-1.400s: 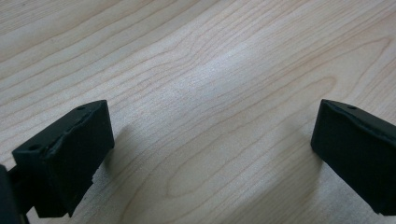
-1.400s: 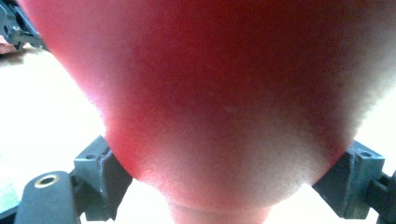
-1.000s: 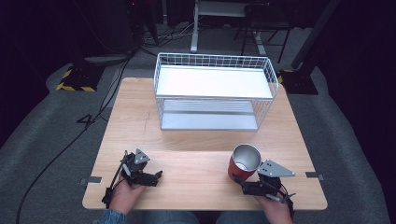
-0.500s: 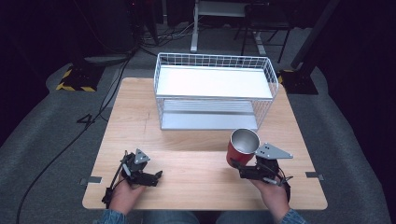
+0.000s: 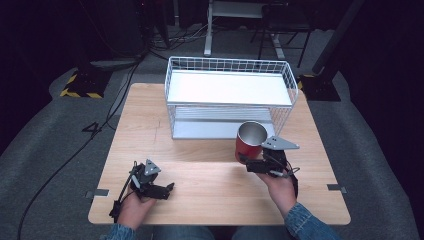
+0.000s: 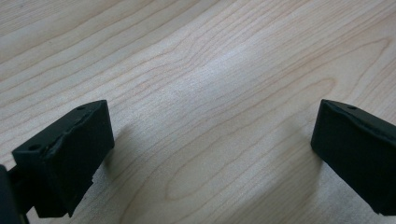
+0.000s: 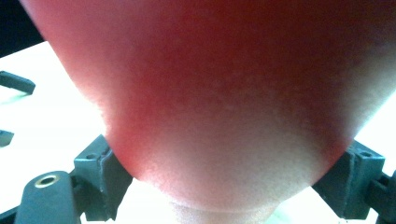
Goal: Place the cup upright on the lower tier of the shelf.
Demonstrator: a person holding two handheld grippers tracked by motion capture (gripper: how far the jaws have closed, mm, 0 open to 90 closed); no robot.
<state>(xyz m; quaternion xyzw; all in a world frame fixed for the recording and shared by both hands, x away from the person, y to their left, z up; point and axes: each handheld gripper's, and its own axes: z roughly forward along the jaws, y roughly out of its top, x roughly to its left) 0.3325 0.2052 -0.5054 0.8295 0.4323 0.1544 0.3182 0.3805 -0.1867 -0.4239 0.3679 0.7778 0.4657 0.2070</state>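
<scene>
Red cup (image 5: 249, 141) with a shiny metal inside sits clamped in the right tongs (image 5: 248, 164), whose black jaws press on its lower wall from both sides; in the right gripper view the cup's red wall (image 7: 219, 93) bulges between the two jaw pads, the pads tight against it at lower left and lower right. The cup is upright, its open mouth facing up, and it looks lifted clear of the surface (image 5: 210, 190), just in front of the right front corner of the white wire basket (image 5: 229, 89). The person's right hand (image 5: 280, 187) grips the body of those tongs from behind, with the grey three-cornered plate (image 5: 280, 144) on top, just right of the cup.

The left tongs (image 5: 169, 189) rest low at the near left part of the surface, held in the left hand (image 5: 134, 207). Their jaws stand wide apart with nothing between them; the left gripper view shows bare pale wood grain (image 6: 210, 93) between the two black pads, which lie close to the wood. A cable trails from them toward the near edge.

The wire basket stands at the far middle of the surface, with a white upper shelf and a lower tray under it. The two tongs are well apart from each other. Beyond the surface lies grey floor (image 5: 50, 130) with cables and dark stands.
</scene>
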